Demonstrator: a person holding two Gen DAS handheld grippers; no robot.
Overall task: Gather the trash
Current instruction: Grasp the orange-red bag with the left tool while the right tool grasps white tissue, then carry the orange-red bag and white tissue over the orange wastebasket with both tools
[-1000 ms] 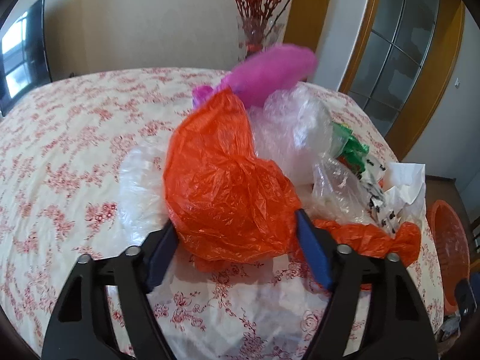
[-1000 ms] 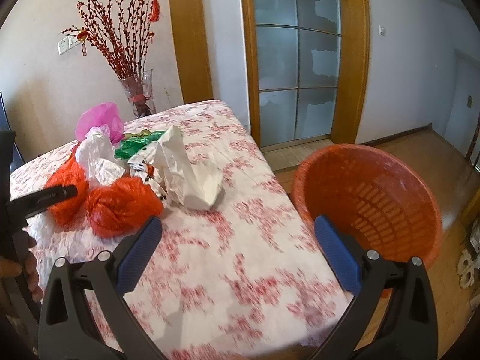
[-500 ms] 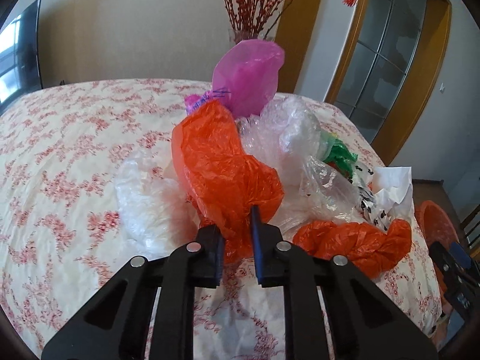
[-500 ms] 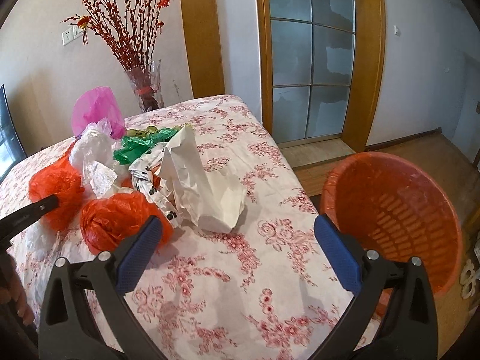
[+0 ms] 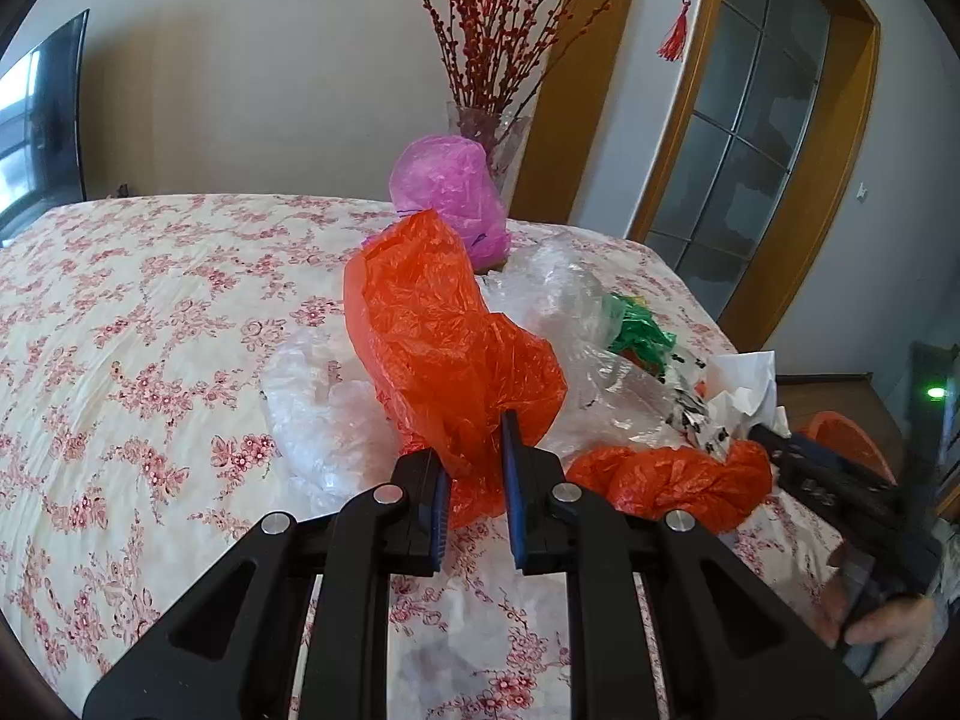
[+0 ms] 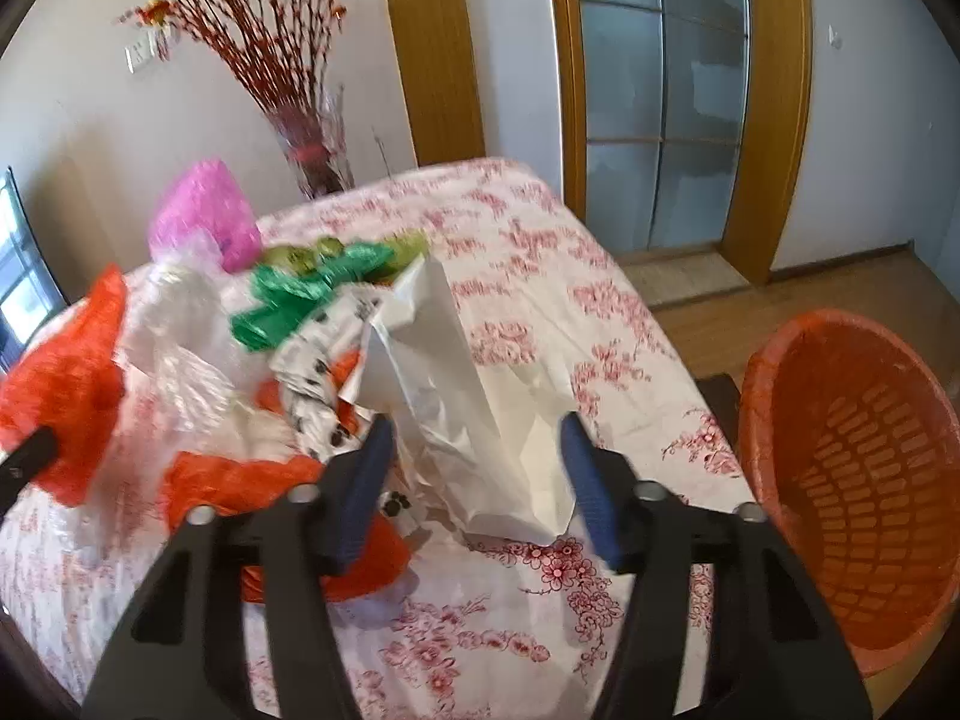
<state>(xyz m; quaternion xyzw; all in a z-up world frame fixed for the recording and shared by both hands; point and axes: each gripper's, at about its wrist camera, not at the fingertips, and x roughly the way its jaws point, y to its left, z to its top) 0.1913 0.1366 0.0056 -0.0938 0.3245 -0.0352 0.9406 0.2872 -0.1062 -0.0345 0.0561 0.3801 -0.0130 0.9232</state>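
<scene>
The left gripper (image 5: 474, 474) is pinched tight on the orange plastic bag (image 5: 444, 336), which stands up from the trash pile on the floral-clothed bench (image 5: 150, 312), in front of the pink bag (image 5: 447, 192). The right gripper (image 6: 477, 468), its jaws just closing and half-narrowed, straddles the white paper bag (image 6: 456, 396) right of the orange plastic bag without clearly pressing it. The orange basket (image 6: 852, 480) sits beyond the bench's edge.

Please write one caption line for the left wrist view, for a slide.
Left gripper shut on an orange plastic bag from the trash pile on the floral tablecloth.
</scene>
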